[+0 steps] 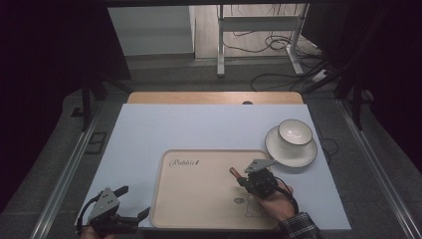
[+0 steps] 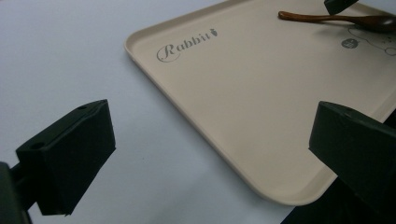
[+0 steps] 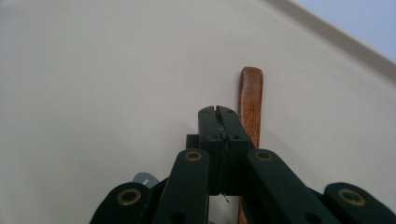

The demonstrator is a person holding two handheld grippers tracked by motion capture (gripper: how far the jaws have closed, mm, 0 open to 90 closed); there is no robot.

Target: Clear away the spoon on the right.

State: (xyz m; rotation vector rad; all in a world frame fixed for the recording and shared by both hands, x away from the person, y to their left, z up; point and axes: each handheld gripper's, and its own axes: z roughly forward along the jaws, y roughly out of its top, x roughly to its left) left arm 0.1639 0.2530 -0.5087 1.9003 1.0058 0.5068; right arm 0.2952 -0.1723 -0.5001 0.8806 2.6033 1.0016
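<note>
— Tongs first: how are the two sets standing?

— The left tongs (image 1: 130,203) are gaping wide at the near left corner of the counter (image 1: 149,129), nothing between the jaws; in the left gripper view they are framing the near corner of the beige tray (image 2: 261,112). The right tongs (image 3: 217,114) are pressed fully together, the jaws meeting with no gap, and they are gripping nothing.

— Where is the wooden spoon sitting?

— The wooden spoon (image 3: 251,100) is lying flat on the tray, just beside the closed right tongs, its handle running along their right side in the right gripper view. From the left gripper view it is lying across the far part of the tray, bowl end near the printed drawing.

— And the person's hand?

— The right hand (image 1: 271,199) is hovering over the tray's near right part, a plaid cuff showing at the wrist.

— Anything else on the counter?

— A white cup (image 1: 294,132) is sitting on a white saucer (image 1: 278,149), just beyond the tray's far right corner. The tray is showing the word "Rabbit" near its far left corner.
</note>
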